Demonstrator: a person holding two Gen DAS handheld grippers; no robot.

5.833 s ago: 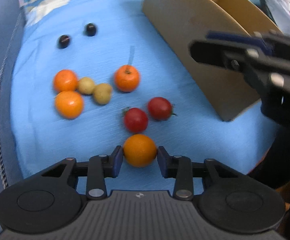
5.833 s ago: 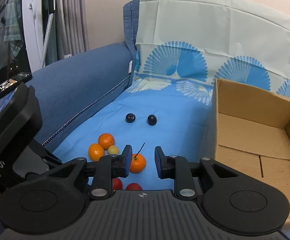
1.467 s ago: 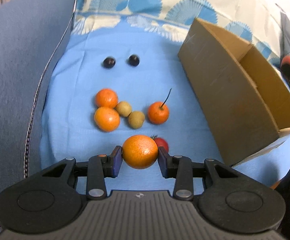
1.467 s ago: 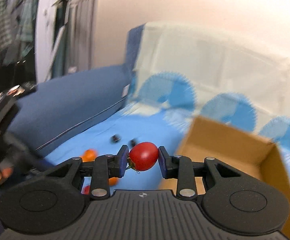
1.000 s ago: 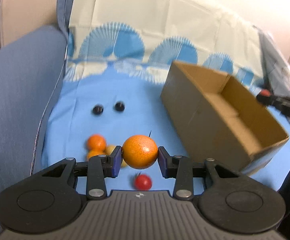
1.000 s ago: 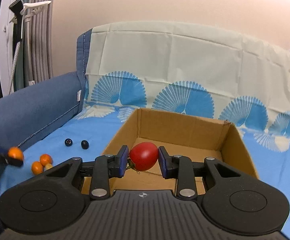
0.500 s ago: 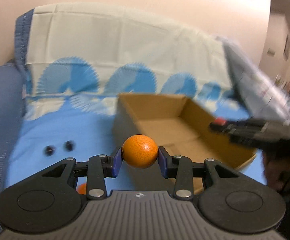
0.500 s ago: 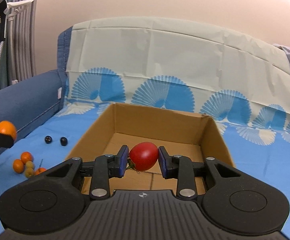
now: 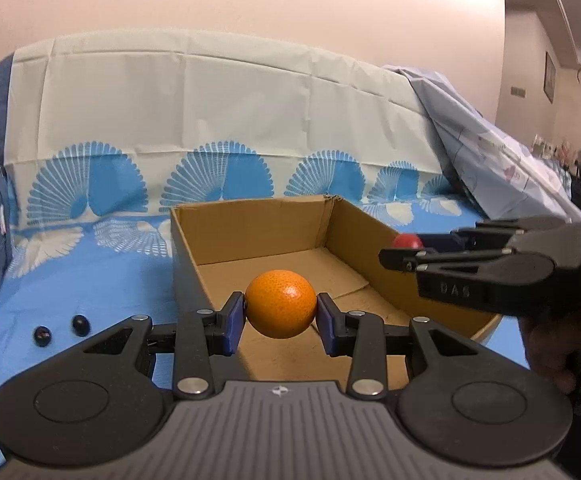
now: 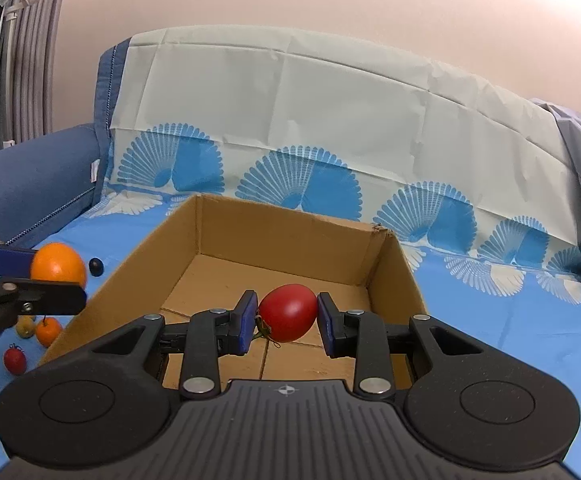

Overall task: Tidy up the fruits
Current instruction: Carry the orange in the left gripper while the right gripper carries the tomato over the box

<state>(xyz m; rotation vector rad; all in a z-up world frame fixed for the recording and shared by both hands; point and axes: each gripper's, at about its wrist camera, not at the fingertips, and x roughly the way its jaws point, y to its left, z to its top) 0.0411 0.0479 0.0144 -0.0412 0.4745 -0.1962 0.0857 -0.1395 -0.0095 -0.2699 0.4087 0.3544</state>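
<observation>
Cloth (image 10: 138, 240), bright blue with fan prints, covers the sofa seat and carries everything. Toward its right side sits the open cardboard box (image 10: 290, 236), seemingly bare inside. The left gripper (image 9: 280, 316) hangs near the box's left wall, pinching an orange (image 9: 281, 303) between its blue pads, the fruit apparently just inside that wall. The right gripper (image 10: 286, 318) holds a red tomato (image 10: 287, 312) pinched above the box floor, its stalk end pointing down-left. Loose fruit waits on the cloth beyond the box's left wall: a small orange (image 10: 48, 331), a yellowish fruit (image 10: 25, 326), another tomato (image 10: 14, 360) and two dark round fruits (image 9: 79, 324) farther toward the back.

Both grippers hang well above the cardboard; released from that height, round fruit could bounce or roll, and the tomato could bruise. Both tools crowd one box, so they may knock together.

Raised lettering on the right gripper's side looks like "DAS"; nothing else is legible.
</observation>
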